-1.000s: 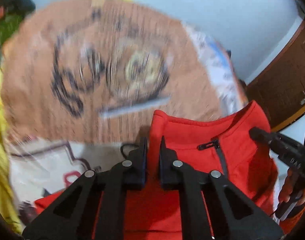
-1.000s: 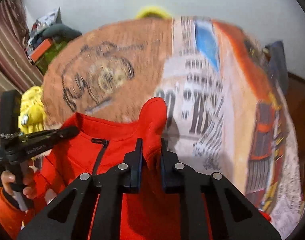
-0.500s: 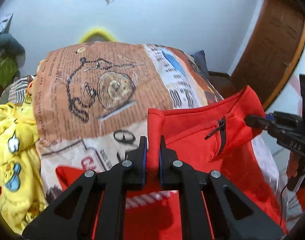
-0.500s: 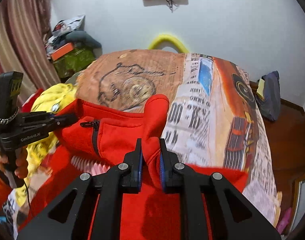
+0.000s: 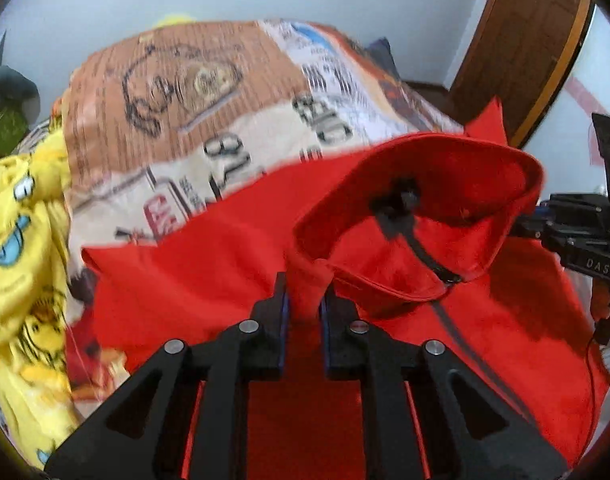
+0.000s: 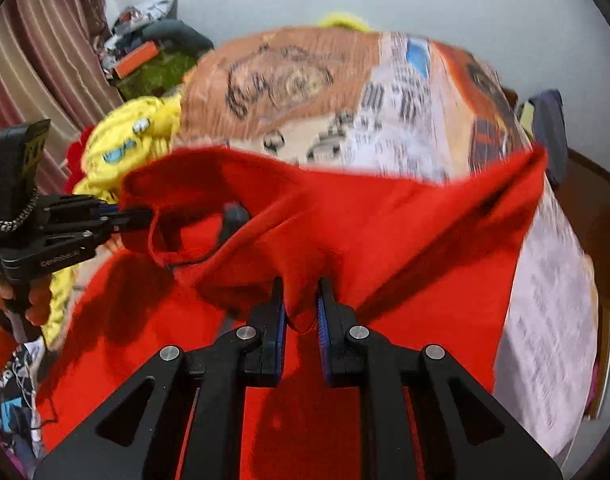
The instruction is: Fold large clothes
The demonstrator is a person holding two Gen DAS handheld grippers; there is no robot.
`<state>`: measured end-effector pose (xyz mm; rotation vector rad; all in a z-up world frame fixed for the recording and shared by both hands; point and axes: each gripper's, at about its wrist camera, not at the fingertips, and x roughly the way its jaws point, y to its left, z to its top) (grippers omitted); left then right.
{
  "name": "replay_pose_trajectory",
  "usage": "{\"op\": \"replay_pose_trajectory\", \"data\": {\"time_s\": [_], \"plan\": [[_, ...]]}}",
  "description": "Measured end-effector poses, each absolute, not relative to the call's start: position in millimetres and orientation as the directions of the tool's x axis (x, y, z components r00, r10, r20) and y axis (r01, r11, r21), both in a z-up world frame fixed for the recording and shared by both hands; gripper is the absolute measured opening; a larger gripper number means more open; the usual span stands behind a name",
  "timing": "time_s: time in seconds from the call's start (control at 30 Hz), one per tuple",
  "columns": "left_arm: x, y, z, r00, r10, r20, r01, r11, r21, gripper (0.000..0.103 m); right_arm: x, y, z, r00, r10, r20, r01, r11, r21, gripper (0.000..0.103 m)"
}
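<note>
A large red zip-neck fleece hangs and spreads over the printed bed cover. My left gripper is shut on a fold of the red fleece by the collar. My right gripper is shut on the other shoulder of the fleece. Each gripper shows in the other's view: the right one at the right edge, the left one at the left edge, both pinching the collar area. The black zipper runs down the front.
A yellow cartoon-print cloth lies at the bed's left side. A wooden door stands at the right. Curtains and a cluttered pile are at the left; a dark bag sits right of the bed.
Both grippers have moved down and back with the fleece; the garment now spreads wider over the bed and its collar droops open. Both stay shut on it.
</note>
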<state>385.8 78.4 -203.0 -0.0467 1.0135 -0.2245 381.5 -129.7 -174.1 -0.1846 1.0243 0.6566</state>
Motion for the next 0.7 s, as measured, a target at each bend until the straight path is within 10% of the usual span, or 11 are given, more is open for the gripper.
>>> {"op": "replay_pose_trajectory", "data": {"time_s": [0.7], "plan": [[308,112,-190,0.527,-0.137,-0.839,0.141,0.987,-0.073,0.024,335,-173,-162,0.359,0.376,-0.854,-0.619,0.781,0.084,0.016]]}}
